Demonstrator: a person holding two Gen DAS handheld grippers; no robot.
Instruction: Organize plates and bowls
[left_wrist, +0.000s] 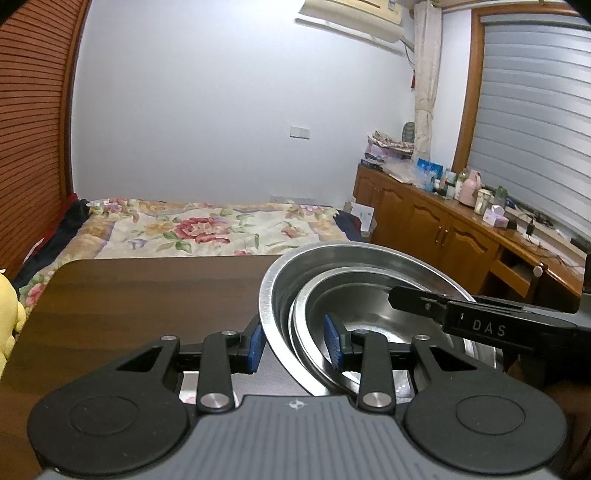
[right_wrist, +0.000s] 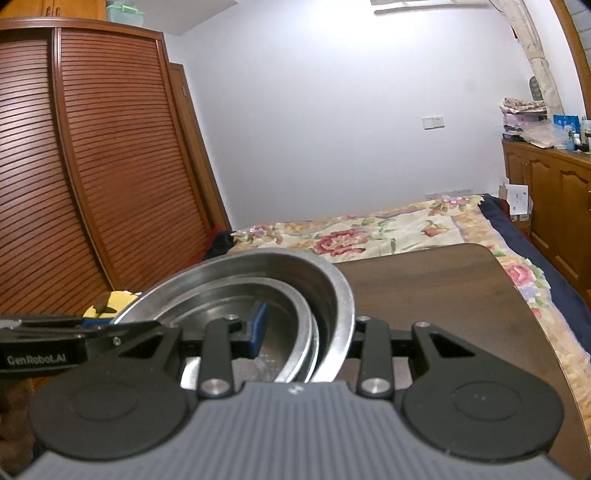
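The left gripper (left_wrist: 295, 341) was clenched on the rims of a nested stack of steel bowls (left_wrist: 354, 295). Its blue pads (left_wrist: 256, 345) straddled the metal: one pad sat outside the wall of the outer bowl (left_wrist: 269, 295), the other pad lay inside the inner bowl (left_wrist: 369, 314), so both rims ran between the fingers. In the same view the right gripper (left_wrist: 436, 306) came in from the far side of the stack, one black finger lying across the inside of the bowls.

From the right wrist, the right gripper (right_wrist: 303, 332) was likewise grasping the stack (right_wrist: 258, 280) at the rims. One blue pad (right_wrist: 258, 328) pressed inside the inner bowl (right_wrist: 236, 299); the other finger was outside the outer bowl's (right_wrist: 332, 280) wall, its pad hidden behind the rim. The left gripper (right_wrist: 99, 325) appeared beyond the inside finger, on the opposite edge of the stack.

The bowls were tilted and looked to be held between the two grippers above the dark wooden table (left_wrist: 147, 288), whose bare top (right_wrist: 443, 295) stretched beyond the outside fingers. Whether the stack's base touched the table could not be told. Past the table lay a bed with a floral cover (left_wrist: 207, 229), beside a slatted wardrobe (right_wrist: 110, 147).
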